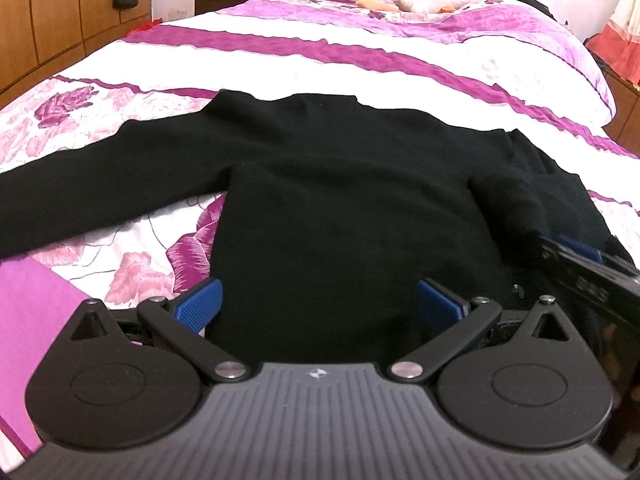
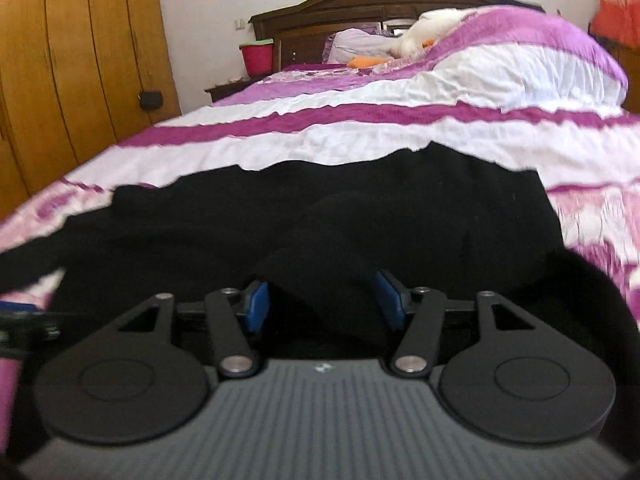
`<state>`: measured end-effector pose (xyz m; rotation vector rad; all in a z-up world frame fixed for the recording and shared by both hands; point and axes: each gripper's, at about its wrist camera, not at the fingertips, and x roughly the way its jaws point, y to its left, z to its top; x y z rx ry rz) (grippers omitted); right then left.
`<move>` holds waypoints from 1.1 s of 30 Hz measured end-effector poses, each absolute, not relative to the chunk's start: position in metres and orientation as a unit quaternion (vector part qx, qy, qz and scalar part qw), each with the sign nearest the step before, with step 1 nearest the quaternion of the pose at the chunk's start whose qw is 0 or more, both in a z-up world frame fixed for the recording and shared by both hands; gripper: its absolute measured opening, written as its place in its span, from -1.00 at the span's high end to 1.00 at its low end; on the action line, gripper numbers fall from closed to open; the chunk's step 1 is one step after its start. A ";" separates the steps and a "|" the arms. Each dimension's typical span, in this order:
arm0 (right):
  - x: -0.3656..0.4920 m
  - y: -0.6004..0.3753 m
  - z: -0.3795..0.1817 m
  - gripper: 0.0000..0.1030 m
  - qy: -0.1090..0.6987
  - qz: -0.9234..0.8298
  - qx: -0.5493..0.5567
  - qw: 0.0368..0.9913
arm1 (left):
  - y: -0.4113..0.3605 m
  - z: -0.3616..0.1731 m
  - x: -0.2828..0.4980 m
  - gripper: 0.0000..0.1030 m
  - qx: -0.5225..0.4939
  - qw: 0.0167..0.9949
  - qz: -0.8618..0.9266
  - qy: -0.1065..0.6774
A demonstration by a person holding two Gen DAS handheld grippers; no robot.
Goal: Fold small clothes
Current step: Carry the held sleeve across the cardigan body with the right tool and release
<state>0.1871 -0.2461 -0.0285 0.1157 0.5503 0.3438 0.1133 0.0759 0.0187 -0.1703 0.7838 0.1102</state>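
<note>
A black long-sleeved sweater [image 1: 320, 184] lies flat on the bed, one sleeve stretched out to the left, the other sleeve bunched at the right. My left gripper [image 1: 318, 304] is open over the sweater's lower body, its blue pads [image 1: 198, 304] wide apart. The right gripper's body shows at the right edge of the left wrist view [image 1: 584, 272]. In the right wrist view the sweater [image 2: 360, 216] fills the middle. My right gripper [image 2: 322, 300] is open with a fold of the black fabric between its blue pads [image 2: 256, 304].
The bed has a pink, purple and white floral cover [image 1: 360, 52]. Pillows and a white soft toy [image 2: 432, 28] lie by the dark headboard. A wooden wardrobe [image 2: 80, 60] stands at the left, with a red bucket [image 2: 258, 56] on a nightstand.
</note>
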 end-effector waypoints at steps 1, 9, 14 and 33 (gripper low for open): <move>0.183 -0.250 -0.027 -0.13 0.272 0.176 0.068 0.944 | 0.074 0.020 0.113 -1.00 -0.083 0.920 0.053 0.380; 0.153 -0.294 -0.003 -0.13 0.281 0.153 0.109 0.941 | 0.042 0.037 0.120 -1.00 -0.069 0.922 0.017 0.380; 0.152 -0.322 0.003 -0.13 0.282 0.112 0.107 0.947 | 0.010 0.050 0.129 -1.00 -0.049 0.927 -0.009 0.371; 0.177 -0.387 -0.047 -0.13 0.292 0.027 0.118 0.949 | -0.124 0.027 0.216 -1.00 0.035 0.930 -0.039 0.364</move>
